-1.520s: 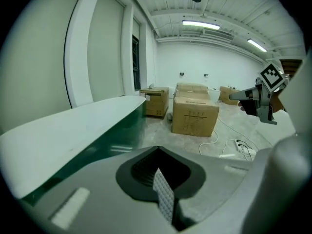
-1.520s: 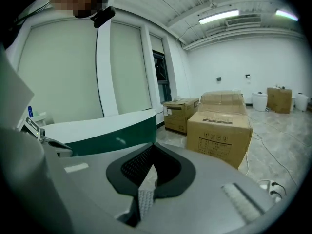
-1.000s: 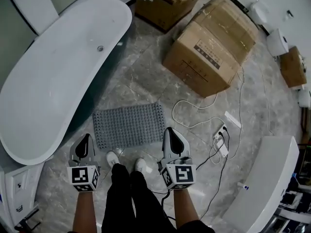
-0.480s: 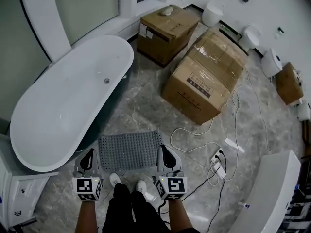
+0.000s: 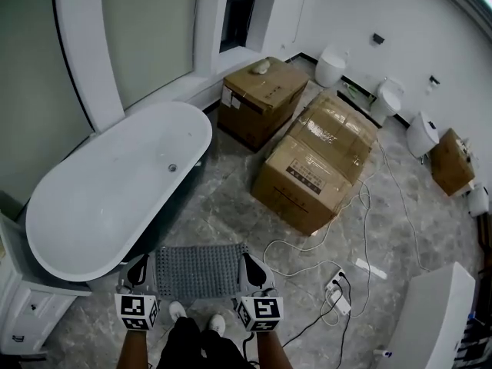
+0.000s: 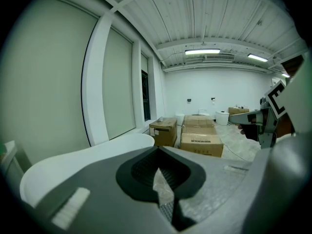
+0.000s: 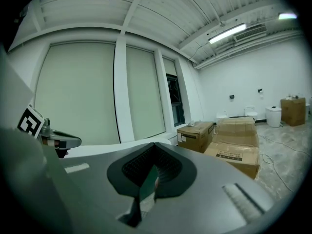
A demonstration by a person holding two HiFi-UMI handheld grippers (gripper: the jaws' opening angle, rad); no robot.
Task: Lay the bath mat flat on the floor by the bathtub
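Note:
The grey studded bath mat [image 5: 198,271] lies flat on the marble floor beside the white oval bathtub [image 5: 115,183], its long side toward the person's feet [image 5: 177,310]. In the head view my left gripper [image 5: 139,261] hangs over the mat's left edge and my right gripper [image 5: 247,258] over its right edge. Both are held above it, shut, with nothing in them. The left gripper view shows the left gripper [image 6: 157,152] with jaws together, pointing level over the tub [image 6: 83,162]. The right gripper [image 7: 154,147] looks the same in its own view.
Two big cardboard boxes [image 5: 315,171] [image 5: 261,98] stand beyond the mat to the right. A white cable and power strip [image 5: 337,292] lie on the floor at the right. Toilets [image 5: 332,66] line the back wall. A white cabinet [image 5: 23,314] stands at the near left.
The head view has risen and tipped up, showing more of the room. Both grippers have drawn back and up from the mat, which stays flat on the floor.

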